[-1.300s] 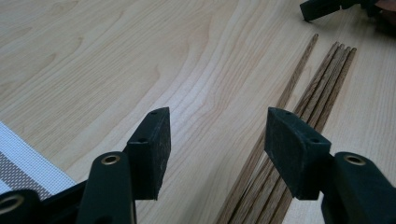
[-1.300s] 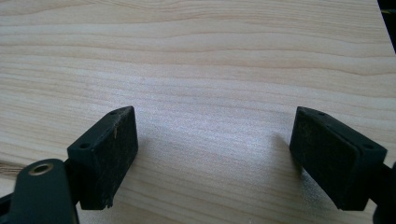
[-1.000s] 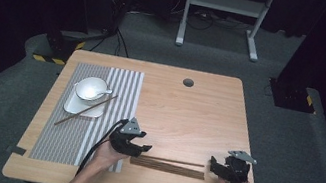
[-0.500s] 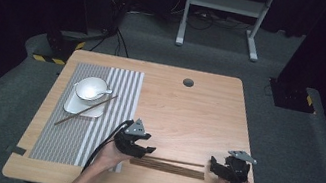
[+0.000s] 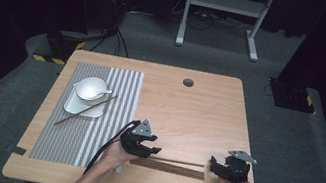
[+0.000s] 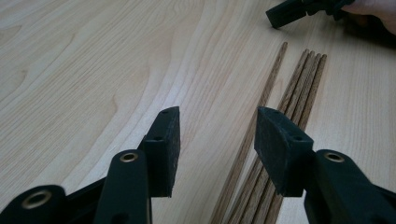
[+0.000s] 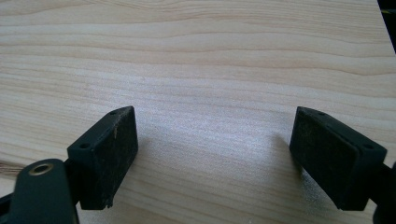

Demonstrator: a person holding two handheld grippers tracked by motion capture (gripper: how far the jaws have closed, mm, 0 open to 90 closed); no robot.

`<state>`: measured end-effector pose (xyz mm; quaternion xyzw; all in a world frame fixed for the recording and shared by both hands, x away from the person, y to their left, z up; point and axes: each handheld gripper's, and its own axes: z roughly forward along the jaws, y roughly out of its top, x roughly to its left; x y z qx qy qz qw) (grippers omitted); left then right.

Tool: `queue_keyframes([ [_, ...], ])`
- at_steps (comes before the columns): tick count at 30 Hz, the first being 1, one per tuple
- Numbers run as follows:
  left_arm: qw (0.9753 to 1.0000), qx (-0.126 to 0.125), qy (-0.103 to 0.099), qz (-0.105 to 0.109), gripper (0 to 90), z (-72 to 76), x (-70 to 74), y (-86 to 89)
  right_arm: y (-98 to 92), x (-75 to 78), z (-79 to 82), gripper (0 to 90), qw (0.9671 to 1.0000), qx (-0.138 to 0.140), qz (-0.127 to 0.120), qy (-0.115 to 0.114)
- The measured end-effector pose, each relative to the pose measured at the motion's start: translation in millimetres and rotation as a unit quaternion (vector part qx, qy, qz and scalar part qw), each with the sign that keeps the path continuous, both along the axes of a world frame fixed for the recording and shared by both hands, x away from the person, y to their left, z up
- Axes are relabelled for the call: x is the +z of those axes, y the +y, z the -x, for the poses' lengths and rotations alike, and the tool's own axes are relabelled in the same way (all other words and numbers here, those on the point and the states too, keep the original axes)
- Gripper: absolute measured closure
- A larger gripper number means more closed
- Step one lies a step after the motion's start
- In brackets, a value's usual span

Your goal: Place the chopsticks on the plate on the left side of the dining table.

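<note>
The chopsticks (image 5: pixel 169 166) lie flat in a bunch on the wooden table (image 5: pixel 188 111), near its front edge, between the two grippers. The left gripper (image 6: pixel 215 140) is at their left end with its jaws apart, one stick between them. The right gripper (image 7: pixel 215 158) is just beside their right end, wide open, holding nothing.

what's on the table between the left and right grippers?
In the high view, the dark wooden chopsticks lie lengthwise between the left gripper and the right gripper; one stick sits slightly apart from the bundle. Otherwise the table is bare wood there.
</note>
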<state>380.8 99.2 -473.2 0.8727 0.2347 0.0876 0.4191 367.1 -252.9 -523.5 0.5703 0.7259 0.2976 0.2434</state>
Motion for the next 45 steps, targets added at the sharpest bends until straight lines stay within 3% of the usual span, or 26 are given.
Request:
queue_keyframes([
  [20,0.9997,-0.018,0.001,-0.017,52.9,-0.7,-8.1,-14.6,0.0,0.0,0.0,14.7,1.0,0.0,0.0,0.0],
  [30,0.9987,-0.039,0.001,-0.033,61.6,0.8,-14.2,-28.0,0.1,0.0,0.1,14.7,1.0,0.0,-0.001,0.001],
  [45,0.9978,-0.052,0.005,-0.04,65.3,-1.0,-23.4,-42.6,0.0,0.0,0.0,14.7,1.0,0.0,0.0,0.0],
])
